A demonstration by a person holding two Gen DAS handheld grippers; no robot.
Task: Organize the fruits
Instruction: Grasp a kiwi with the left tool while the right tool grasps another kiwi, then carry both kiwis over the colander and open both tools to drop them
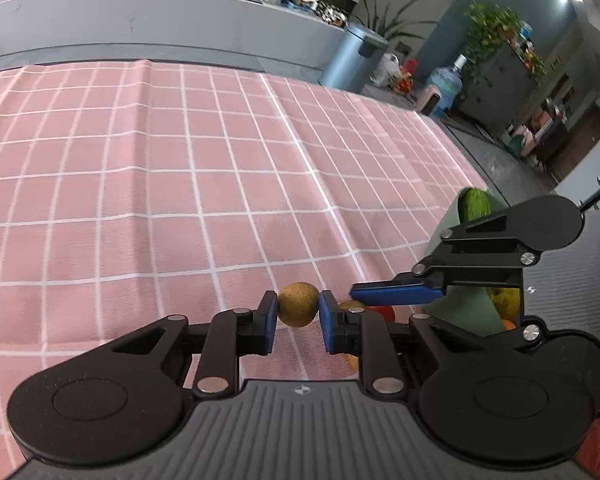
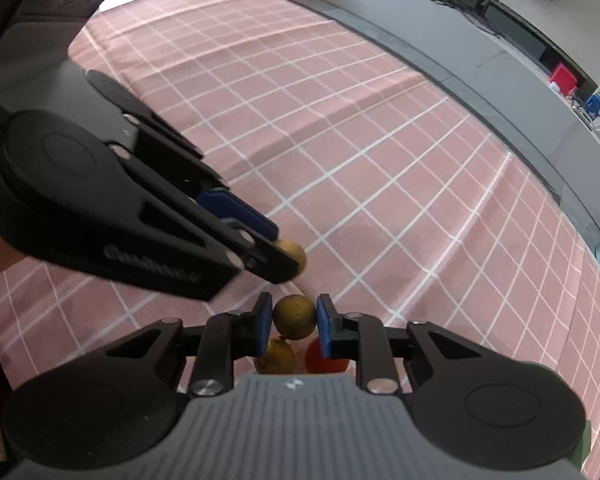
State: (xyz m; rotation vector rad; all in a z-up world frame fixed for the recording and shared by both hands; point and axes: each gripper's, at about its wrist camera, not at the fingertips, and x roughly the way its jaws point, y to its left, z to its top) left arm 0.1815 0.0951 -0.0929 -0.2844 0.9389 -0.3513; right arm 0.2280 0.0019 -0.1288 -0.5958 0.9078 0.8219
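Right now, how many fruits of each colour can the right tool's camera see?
Brownish-yellow fruits: 3, one in the left tool, one in the right tool, one loose
Red fruit: 1
Total: 4

Between the left gripper [image 1: 298,312] fingers, one fruit [image 1: 298,304]; another fruit [image 2: 294,317] between the right gripper [image 2: 294,318] fingers, above two more fruits [image 2: 276,357] on the tablecloth [image 2: 360,152].

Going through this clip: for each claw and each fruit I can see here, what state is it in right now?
left claw: shut on a brown fruit, lifted off the checked cloth.
right claw: shut on a second brown fruit.
third brown fruit: loose on the cloth.
red fruit: loose beside it.
green fruit: partly hidden, state unclear.
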